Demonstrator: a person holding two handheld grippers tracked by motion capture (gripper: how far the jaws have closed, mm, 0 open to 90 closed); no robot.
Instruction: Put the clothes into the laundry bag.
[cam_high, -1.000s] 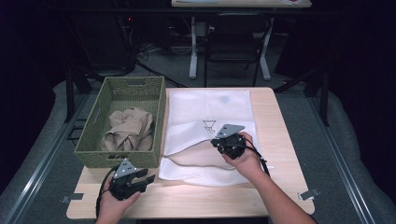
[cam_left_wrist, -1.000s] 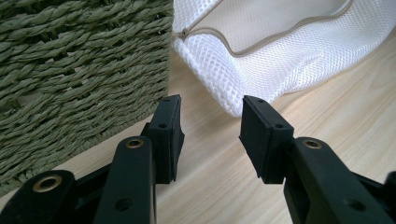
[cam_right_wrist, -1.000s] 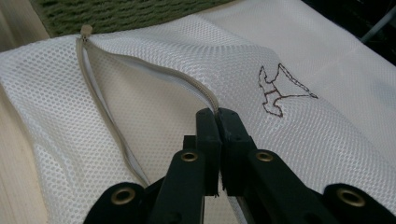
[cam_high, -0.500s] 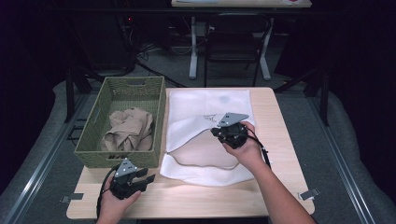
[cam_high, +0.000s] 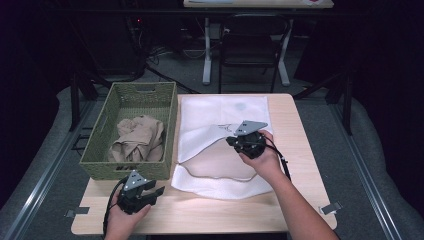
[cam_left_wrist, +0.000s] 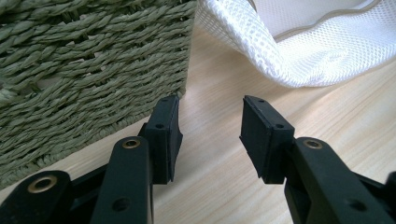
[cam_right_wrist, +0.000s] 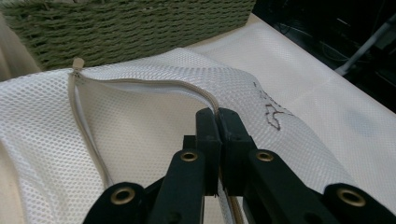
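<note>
A white mesh laundry bag (cam_high: 220, 110) lies flat on the wooden table (cam_high: 300, 150), its mouth toward the front. My right gripper (cam_high: 234, 141) is shut on the bag's upper zipper edge (cam_right_wrist: 154, 83), holding that layer a little off the lower one. In the right gripper view the jaws (cam_right_wrist: 217, 116) meet on the beige zipper tape, and the zipper pull (cam_right_wrist: 77, 63) sits at the far end. My left gripper (cam_high: 158, 190) rests low near the table's front left, open with nothing between its pads (cam_left_wrist: 210, 135), beside the green basket's corner (cam_left_wrist: 70, 70).
A green woven basket (cam_high: 172, 125) stands left of the bag with a crumpled beige garment (cam_high: 137, 137) inside. Bare tabletop runs along the front edge and right of the bag. A chair and table legs stand on the floor beyond.
My right gripper has shifted a little toward the back with the bag's edge in it, widening the mouth slightly. The left gripper has stayed put.
</note>
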